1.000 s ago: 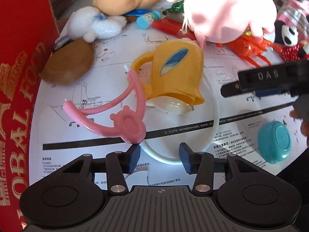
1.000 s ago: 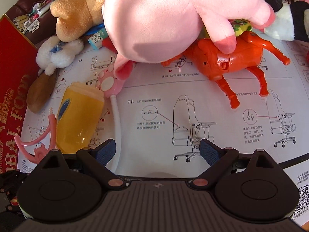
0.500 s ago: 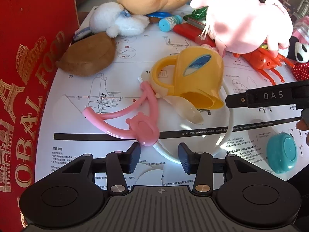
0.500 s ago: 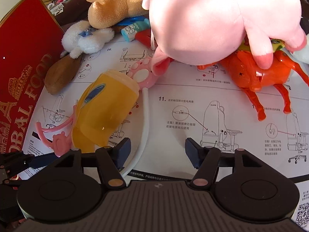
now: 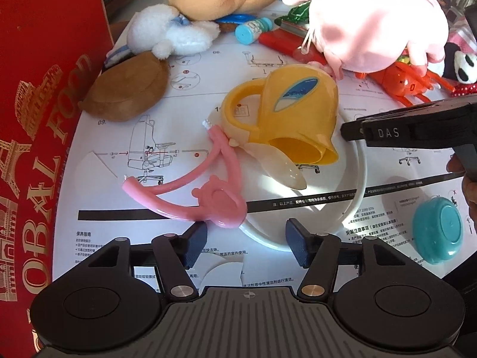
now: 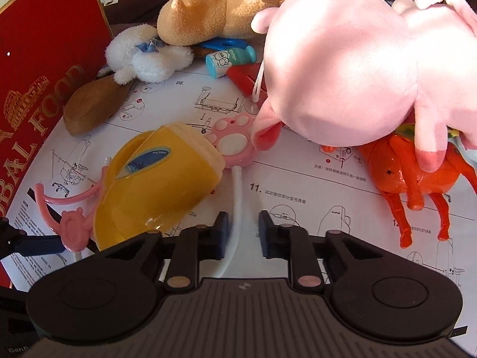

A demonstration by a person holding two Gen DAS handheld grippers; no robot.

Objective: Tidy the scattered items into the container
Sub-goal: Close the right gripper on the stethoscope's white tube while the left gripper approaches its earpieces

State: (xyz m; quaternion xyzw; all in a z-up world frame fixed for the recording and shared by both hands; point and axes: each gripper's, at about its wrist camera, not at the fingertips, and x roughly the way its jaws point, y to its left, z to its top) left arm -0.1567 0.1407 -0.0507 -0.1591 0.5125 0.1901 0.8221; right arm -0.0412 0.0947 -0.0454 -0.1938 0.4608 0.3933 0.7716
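Note:
A toy stethoscope lies on the paper-covered table: pink earpieces [image 5: 220, 200], a white tube [image 6: 237, 191] and a pink paw chest piece [image 6: 235, 143]. A yellow cup [image 5: 292, 113] lies on its side over it. My right gripper [image 6: 244, 226] is closing around the white tube. The tube rests against the left pad, and a gap shows at the right pad. My left gripper [image 5: 246, 232] is opening, with the tube's curve between its fingers and the pink junction by its left finger. The red box [image 5: 44, 119] stands at the left.
A big pink plush [image 5: 372, 29] lies over an orange plastic animal [image 6: 417, 173]. White plush [image 5: 170, 35], brown plush [image 5: 128, 95], tan bear [image 6: 214, 9], a small blue bottle [image 6: 229, 59] and a red bar [image 5: 283, 40] crowd the far side. A teal lid [image 5: 438, 232] lies right.
The right gripper's jaws have narrowed from wide apart to close around the white tube, after shifting over it. The left gripper's jaws have widened a little.

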